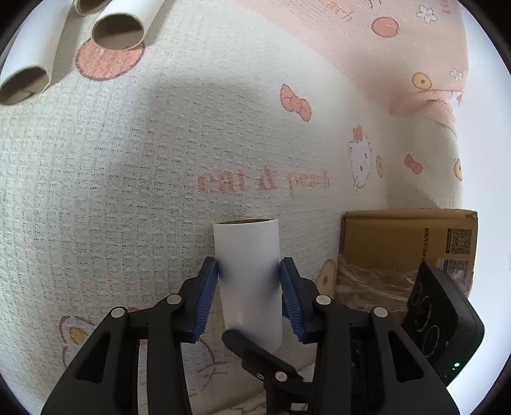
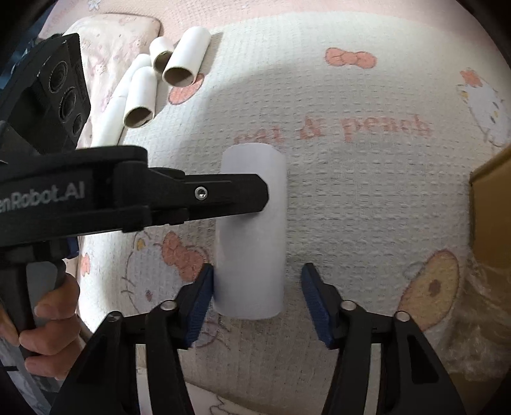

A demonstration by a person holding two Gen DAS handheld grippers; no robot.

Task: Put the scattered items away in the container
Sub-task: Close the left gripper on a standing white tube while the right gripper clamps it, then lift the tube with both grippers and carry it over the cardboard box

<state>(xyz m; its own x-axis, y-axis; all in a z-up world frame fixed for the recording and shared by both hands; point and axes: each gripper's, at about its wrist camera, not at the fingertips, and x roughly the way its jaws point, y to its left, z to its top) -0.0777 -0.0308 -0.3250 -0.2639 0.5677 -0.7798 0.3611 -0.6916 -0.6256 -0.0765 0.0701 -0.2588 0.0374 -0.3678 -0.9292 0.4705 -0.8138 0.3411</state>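
My left gripper (image 1: 249,271) is shut on a white paper tube (image 1: 247,274) and holds it above the patterned blanket. In the right wrist view the same tube (image 2: 250,255) hangs between my right gripper's fingers, with the left gripper's finger (image 2: 223,194) coming in from the left. My right gripper (image 2: 257,277) is open; its left pad (image 2: 204,287) touches the tube, its right pad stands apart. Several more white tubes (image 2: 185,54) lie at the upper left, also seen in the left wrist view (image 1: 118,28). A cardboard box (image 1: 405,239) sits at the right.
A white blanket (image 1: 159,175) with pink cat and peach prints covers the surface. A pink pillow (image 1: 383,48) lies at the back right. The box also shows at the right edge in the right wrist view (image 2: 491,217), with crinkled plastic wrap (image 2: 472,335) below it.
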